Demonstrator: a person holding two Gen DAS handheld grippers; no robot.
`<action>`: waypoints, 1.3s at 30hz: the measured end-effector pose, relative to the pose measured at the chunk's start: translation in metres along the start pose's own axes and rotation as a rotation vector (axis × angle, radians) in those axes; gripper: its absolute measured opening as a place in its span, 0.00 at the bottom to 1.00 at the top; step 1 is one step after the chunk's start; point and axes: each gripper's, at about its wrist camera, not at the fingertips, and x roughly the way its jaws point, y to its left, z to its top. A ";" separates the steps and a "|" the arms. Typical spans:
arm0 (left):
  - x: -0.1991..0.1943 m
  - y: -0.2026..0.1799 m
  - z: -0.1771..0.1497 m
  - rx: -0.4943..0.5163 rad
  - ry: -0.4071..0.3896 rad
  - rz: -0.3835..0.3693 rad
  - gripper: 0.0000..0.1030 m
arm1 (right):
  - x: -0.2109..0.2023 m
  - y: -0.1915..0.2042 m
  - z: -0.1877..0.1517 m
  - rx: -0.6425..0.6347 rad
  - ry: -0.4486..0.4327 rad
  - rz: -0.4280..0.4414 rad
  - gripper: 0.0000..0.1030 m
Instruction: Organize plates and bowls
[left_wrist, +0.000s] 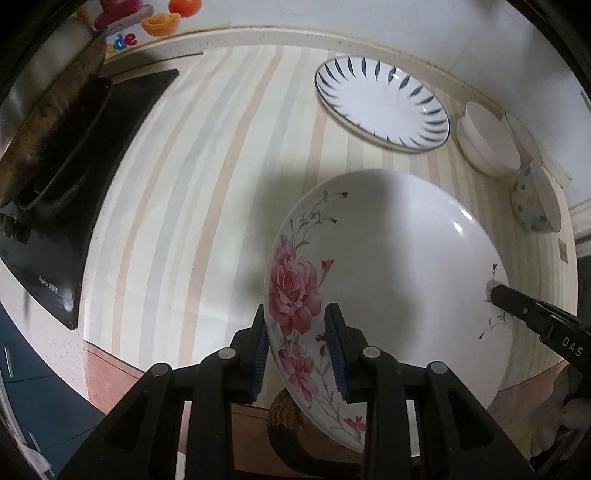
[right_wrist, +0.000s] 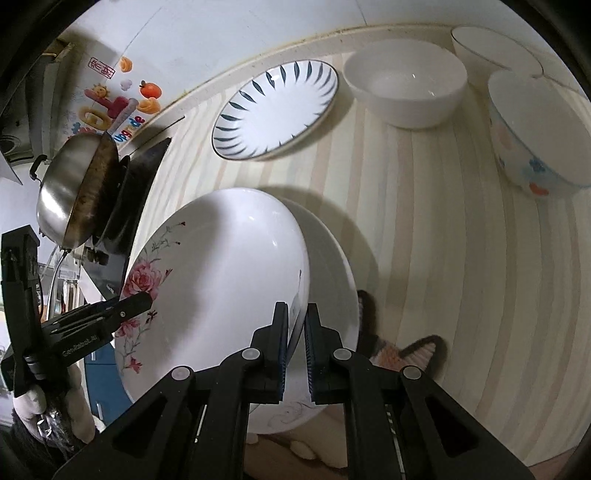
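Observation:
A white plate with pink flowers (left_wrist: 406, 277) (right_wrist: 221, 277) hangs tilted above the striped counter, held from both sides. My left gripper (left_wrist: 297, 354) is shut on its flowered rim, and its tip appears in the right wrist view (right_wrist: 144, 302). My right gripper (right_wrist: 295, 347) is shut on the opposite rim, its tip showing in the left wrist view (left_wrist: 495, 291). Behind the held plate a second white rim (right_wrist: 336, 288) shows; I cannot tell if it is another plate. A blue-leaf plate (left_wrist: 380, 103) (right_wrist: 277, 110) lies flat further back.
Along the back wall stand a white bowl (left_wrist: 487, 144) (right_wrist: 406, 85), another white bowl (right_wrist: 495, 48) and a bowl with coloured spots (left_wrist: 535, 199) (right_wrist: 535, 140). A steel wok (left_wrist: 48, 122) (right_wrist: 74, 192) sits on the black stove (left_wrist: 74, 221). A knitted mat (right_wrist: 406, 354) lies near the front edge.

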 end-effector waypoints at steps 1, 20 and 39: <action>0.002 -0.001 -0.001 0.004 0.004 0.005 0.26 | 0.001 -0.001 -0.001 0.000 0.004 -0.001 0.10; 0.032 -0.018 -0.011 0.098 0.111 0.084 0.26 | 0.013 -0.012 -0.002 0.057 0.085 -0.020 0.12; 0.004 0.015 0.132 0.038 0.008 -0.050 0.27 | -0.003 -0.009 0.103 0.237 -0.020 0.011 0.18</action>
